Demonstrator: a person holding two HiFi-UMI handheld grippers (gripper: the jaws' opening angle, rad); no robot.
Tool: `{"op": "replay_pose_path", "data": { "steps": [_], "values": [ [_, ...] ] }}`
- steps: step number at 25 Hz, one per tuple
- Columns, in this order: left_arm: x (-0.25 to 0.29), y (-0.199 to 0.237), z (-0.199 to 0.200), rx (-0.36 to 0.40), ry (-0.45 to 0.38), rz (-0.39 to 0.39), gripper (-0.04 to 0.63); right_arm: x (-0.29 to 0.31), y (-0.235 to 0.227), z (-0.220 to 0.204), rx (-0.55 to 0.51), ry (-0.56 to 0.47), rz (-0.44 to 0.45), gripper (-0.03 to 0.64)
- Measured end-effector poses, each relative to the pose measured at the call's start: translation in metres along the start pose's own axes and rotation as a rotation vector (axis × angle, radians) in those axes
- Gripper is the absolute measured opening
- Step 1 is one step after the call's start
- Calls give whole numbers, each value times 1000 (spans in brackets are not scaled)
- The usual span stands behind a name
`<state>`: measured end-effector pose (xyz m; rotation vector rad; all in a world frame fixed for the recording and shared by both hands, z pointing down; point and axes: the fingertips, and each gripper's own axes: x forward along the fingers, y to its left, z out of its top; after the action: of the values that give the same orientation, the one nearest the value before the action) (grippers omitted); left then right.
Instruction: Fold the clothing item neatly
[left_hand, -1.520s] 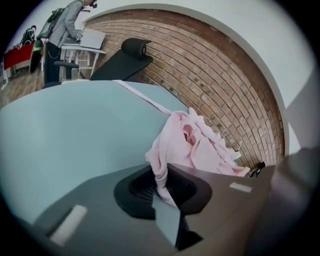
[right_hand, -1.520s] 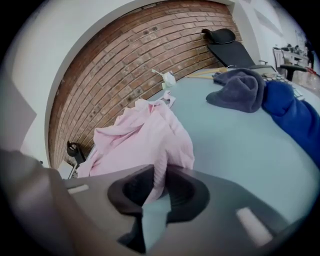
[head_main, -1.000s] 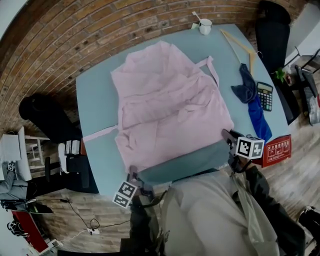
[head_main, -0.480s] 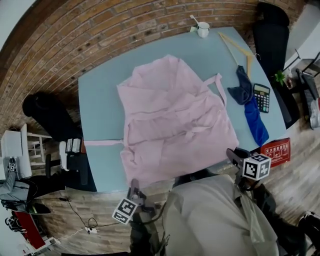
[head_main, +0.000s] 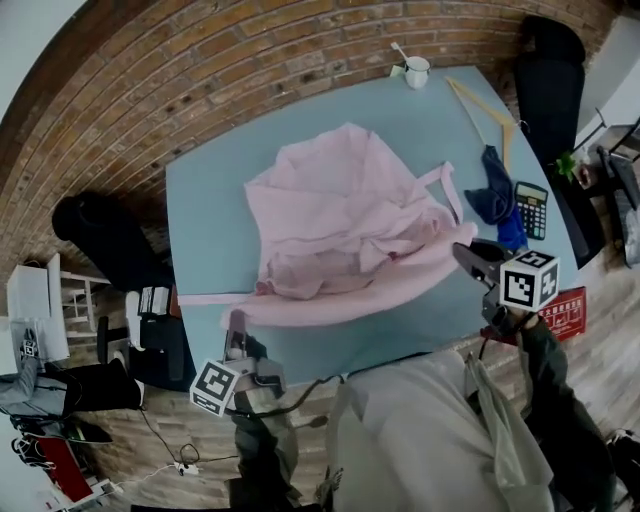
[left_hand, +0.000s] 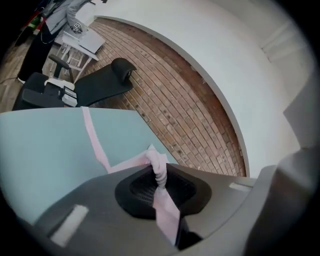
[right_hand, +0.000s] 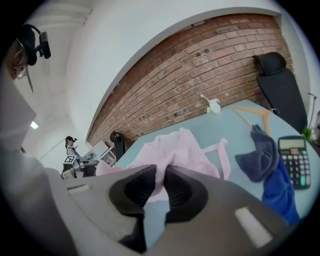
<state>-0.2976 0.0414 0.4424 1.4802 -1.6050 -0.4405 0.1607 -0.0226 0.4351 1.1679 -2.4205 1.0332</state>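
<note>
The garment lies bunched in the middle of the table, its near hem lifted between my two grippers. The left gripper's fingers pinch only a thin twist of hem; the right gripper's fingers are clamped on a fuller fold. That thin pinch could slip as I carry the hem over, dropping the fold crooked, and the loose strap may drag along.
</note>
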Motion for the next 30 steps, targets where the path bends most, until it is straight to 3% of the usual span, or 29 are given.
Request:
{"op": "replay_pose_path", "data": {
  "steps": [8, 13, 18, 20, 23, 27, 30],
  "values": [
    [124, -14, 66, -16, -37, -42, 40, 90, -33, 100, -11, -48, -21, 51],
    [199, -9, 86, 7, -19, -11, 40, 157, -76, 134, 95, -37, -40, 51],
    [252, 16, 73, 64, 56, 43, 79, 215, -105, 124, 109, 8, -63, 65],
    [260, 20, 64, 132, 109, 53, 191, 227, -111, 111, 103, 35, -92, 117],
    [261, 20, 57, 202, 143, 55, 241, 234, -103, 96, 146, 28, -47, 248],
    [248, 6, 49, 272, 147, 6, 240, 217, -88, 88, 147, -8, -5, 259],
    [225, -7, 35, 380, 143, -16, 124, 197, -61, 82, 126, -25, 41, 259]
  ]
}}
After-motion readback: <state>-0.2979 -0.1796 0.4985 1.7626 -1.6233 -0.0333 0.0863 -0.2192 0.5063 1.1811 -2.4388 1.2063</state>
